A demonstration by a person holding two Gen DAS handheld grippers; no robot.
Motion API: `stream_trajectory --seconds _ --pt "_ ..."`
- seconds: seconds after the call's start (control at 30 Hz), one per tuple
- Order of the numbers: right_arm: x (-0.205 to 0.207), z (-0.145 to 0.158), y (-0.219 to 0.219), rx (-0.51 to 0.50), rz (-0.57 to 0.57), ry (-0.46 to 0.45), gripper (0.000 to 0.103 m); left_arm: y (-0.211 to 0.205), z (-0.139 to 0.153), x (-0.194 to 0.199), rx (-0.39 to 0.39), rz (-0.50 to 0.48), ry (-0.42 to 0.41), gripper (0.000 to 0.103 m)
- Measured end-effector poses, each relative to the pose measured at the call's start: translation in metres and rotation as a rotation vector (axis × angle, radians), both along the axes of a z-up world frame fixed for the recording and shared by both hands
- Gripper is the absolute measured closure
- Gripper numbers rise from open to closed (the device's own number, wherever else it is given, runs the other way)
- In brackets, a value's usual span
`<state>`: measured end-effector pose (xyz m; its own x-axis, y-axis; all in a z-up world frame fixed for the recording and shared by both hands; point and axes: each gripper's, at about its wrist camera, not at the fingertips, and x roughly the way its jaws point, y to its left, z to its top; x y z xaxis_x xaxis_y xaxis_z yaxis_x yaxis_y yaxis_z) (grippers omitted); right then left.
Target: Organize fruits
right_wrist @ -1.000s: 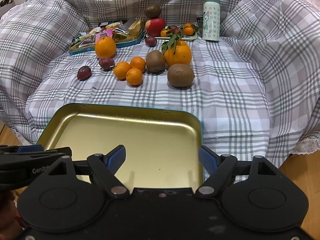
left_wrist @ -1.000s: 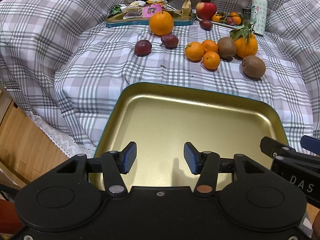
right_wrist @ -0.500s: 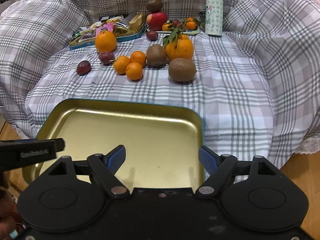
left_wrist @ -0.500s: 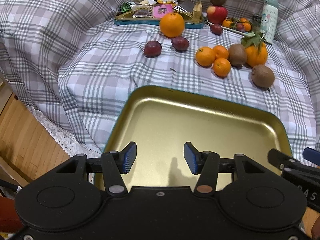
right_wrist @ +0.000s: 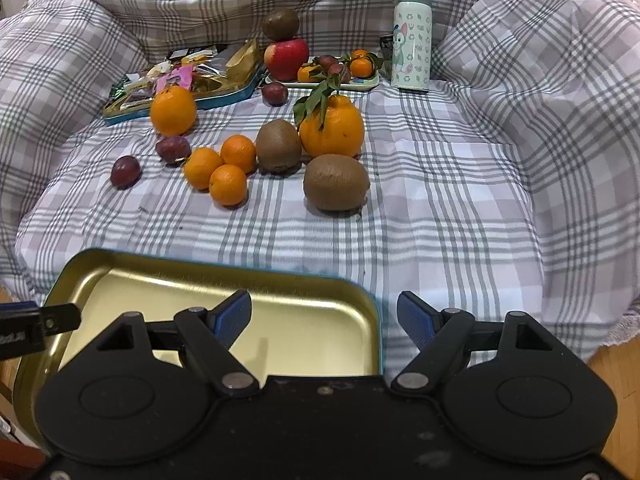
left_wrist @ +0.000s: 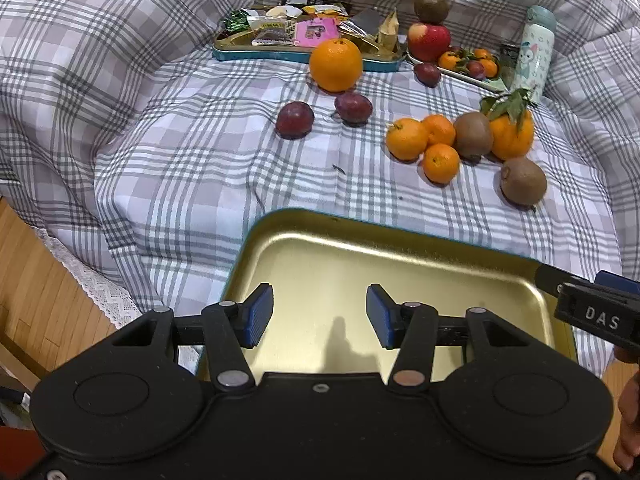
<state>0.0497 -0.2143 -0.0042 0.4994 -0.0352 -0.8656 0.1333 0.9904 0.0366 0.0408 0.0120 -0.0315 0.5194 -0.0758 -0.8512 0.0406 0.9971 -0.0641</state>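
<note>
Nearest, left gripper with blue pads spread apart, nothing between, poised over the empty gold tray. Beside it, right gripper likewise agape and empty, straddling the tray's right rim.

Beyond the tray, on the checked quilt: closest kiwi alone, then a second kiwi touching the leafy orange, three mandarins clustered tight, two plums further left, a big orange behind them. Farther still: a snack tin, a red apple seemingly topped by another kiwi, a small plate of fruit, and a bottle.

Likely risks: soft bedding giving way under a descending gripper, sending round fruit rolling aside; a pinch on one mandarin nudging its touching neighbours; smooth plums slipping from the pads; the tray, near the bed's edge, perhaps tipping floorward under uneven loading.
</note>
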Motion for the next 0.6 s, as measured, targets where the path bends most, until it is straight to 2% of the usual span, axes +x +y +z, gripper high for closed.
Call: stream_trajectory --seconds 0.17,0.33,0.43,0.53,0.6 --pt "0.022 -0.011 -0.007 0.013 -0.005 -0.007 0.02 -0.005 0.001 0.018 0.027 0.022 0.017 0.046" --pt "0.041 -0.022 -0.017 -0.015 -0.021 -0.046 0.02 -0.021 0.005 0.036 0.127 0.009 0.003 0.046" --pt "0.053 -0.028 -0.022 -0.047 -0.018 -0.033 0.02 -0.022 0.004 0.044 0.103 0.028 -0.02 0.046" --pt "0.06 -0.03 -0.028 -0.069 -0.02 -0.03 0.02 -0.024 -0.007 0.058 0.072 0.018 0.018 0.048" --pt "0.063 -0.034 -0.032 -0.074 -0.029 -0.025 0.02 -0.028 -0.015 0.068 0.087 -0.006 0.044 0.048"
